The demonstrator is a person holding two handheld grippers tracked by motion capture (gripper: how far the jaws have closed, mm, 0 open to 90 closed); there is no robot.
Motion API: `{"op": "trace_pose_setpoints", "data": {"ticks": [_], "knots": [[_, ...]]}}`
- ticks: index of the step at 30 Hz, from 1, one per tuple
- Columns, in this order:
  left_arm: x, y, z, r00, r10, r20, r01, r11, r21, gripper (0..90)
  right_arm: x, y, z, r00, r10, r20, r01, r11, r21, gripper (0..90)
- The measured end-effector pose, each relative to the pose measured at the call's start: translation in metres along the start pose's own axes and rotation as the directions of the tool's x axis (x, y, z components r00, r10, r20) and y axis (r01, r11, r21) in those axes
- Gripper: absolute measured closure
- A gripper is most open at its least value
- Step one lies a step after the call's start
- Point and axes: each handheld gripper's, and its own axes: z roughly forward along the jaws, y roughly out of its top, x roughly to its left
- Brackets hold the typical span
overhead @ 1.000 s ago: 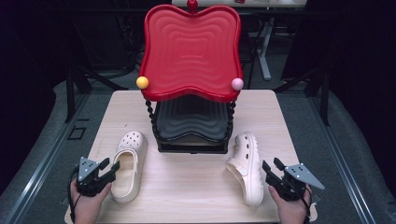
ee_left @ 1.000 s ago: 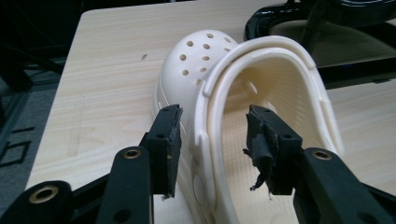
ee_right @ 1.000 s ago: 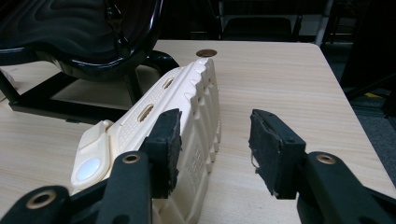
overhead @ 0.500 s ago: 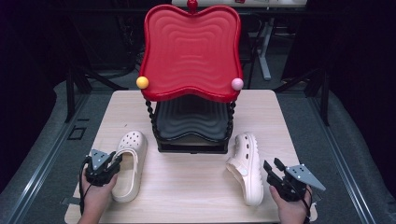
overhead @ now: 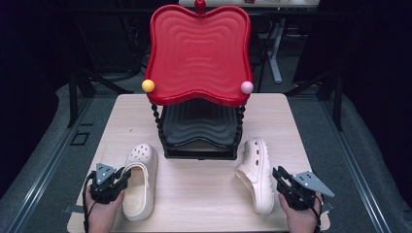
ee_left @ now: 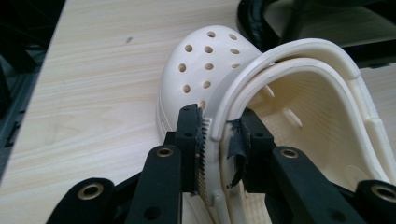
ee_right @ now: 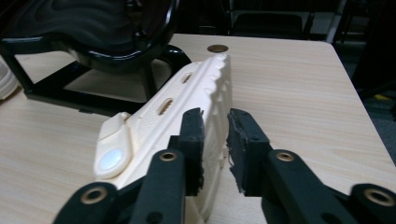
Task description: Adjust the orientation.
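You are at the grasp: with both tongs' jaws just closing, your left tongs [ee_left: 212, 154] pinch the left clog [overhead: 140, 179] in front of the two-tier shoe rack [overhead: 199, 87], and your right tongs [ee_right: 215, 149] clamp the right clog [overhead: 256, 172] beside it. Next, lift both clogs off the table [overhead: 204, 194] together, I judge, and carry them to the rack's shelves.

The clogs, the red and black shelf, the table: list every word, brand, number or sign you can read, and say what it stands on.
None: no readable text in any view.
Left clog: perforation holes, no lettering.
Right clog: its round strap rivet looks blank.
Red shelf: ripples, no label.
Table: bare wood grain.
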Motion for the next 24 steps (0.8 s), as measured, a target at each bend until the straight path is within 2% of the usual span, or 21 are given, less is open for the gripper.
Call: {"op": "trace_pose_setpoints", "data": {"ticks": [4, 5, 6, 8, 11, 13, 15, 16, 17, 18, 22, 24], "knots": [[-0.013, -0.002, -0.003, 0.9991, 0.043, 0.004, -0.043, 0.999, 0.012, 73.7, 0.01, 0.003, -0.001, 0.9988, -0.049, -0.01, 0.049, 0.999, 0.002, 83.2], [-0.013, -0.002, -0.003, 0.9991, 0.043, 0.004, -0.043, 0.999, 0.012, 73.8, 0.01, 0.003, -0.001, 0.9988, -0.049, -0.01, 0.049, 0.999, 0.002, 83.2], [-0.016, -0.002, -0.003, 0.9984, 0.057, -0.003, -0.057, 0.9983, 0.015, 73.8, 0.014, 0.004, 0.0, 0.997, -0.074, -0.021, 0.075, 0.997, 0.011, 86.8], [-0.016, -0.002, -0.003, 0.9985, 0.055, -0.002, -0.055, 0.9984, 0.013, 73.7, 0.016, 0.004, 0.0, 0.9964, -0.081, -0.024, 0.082, 0.997, 0.011, 87.7], [-0.017, -0.004, -0.002, 0.9985, 0.054, -0.004, -0.054, 0.9985, -0.005, 73.5, 0.023, 0.005, 0.003, 0.9911, -0.132, -0.019, 0.132, 0.99, 0.04, 90.0], [-0.017, -0.006, -0.002, 0.998, 0.063, 0.006, -0.063, 0.9979, -0.017, 72.8, 0.026, 0.005, 0.006, 0.9902, -0.138, -0.022, 0.139, 0.989, 0.041, 90.0], [-0.016, -0.007, -0.002, 0.9971, 0.075, 0.009, -0.075, 0.9968, -0.026, 72.5, 0.029, 0.005, 0.009, 0.9876, -0.153, -0.035, 0.155, 0.986, 0.06, 90.0], [-0.015, -0.007, -0.002, 0.9978, 0.064, 0.021, -0.063, 0.9975, -0.031, 71.4, 0.034, 0.004, 0.012, 0.9834, -0.177, -0.039, 0.18, 0.981, 0.068, 90.0], [-0.015, -0.007, -0.002, 0.9978, 0.064, 0.021, -0.063, 0.9975, -0.031, 70.3, 0.034, 0.004, 0.012, 0.9834, -0.177, -0.039, 0.18, 0.981, 0.068, 90.0], [-0.013, -0.009, -0.002, 0.9978, 0.051, 0.043, -0.05, 0.9979, -0.043, 68.8, 0.038, 0.003, 0.014, 0.976, -0.215, -0.034, 0.218, 0.971, 0.097, 90.0], [-0.012, -0.01, -0.003, 0.9968, 0.059, 0.053, -0.056, 0.997, -0.054, 66.9, 0.041, 0.003, 0.014, 0.9723, -0.233, -0.018, 0.234, 0.967, 0.099, 90.0], [-0.01, -0.01, -0.004, 0.9973, 0.05, 0.054, -0.047, 0.997, -0.061, 62.7, 0.039, 0.003, 0.014, 0.9768, -0.213, -0.024, 0.214, 0.972, 0.1, 89.3]]}}
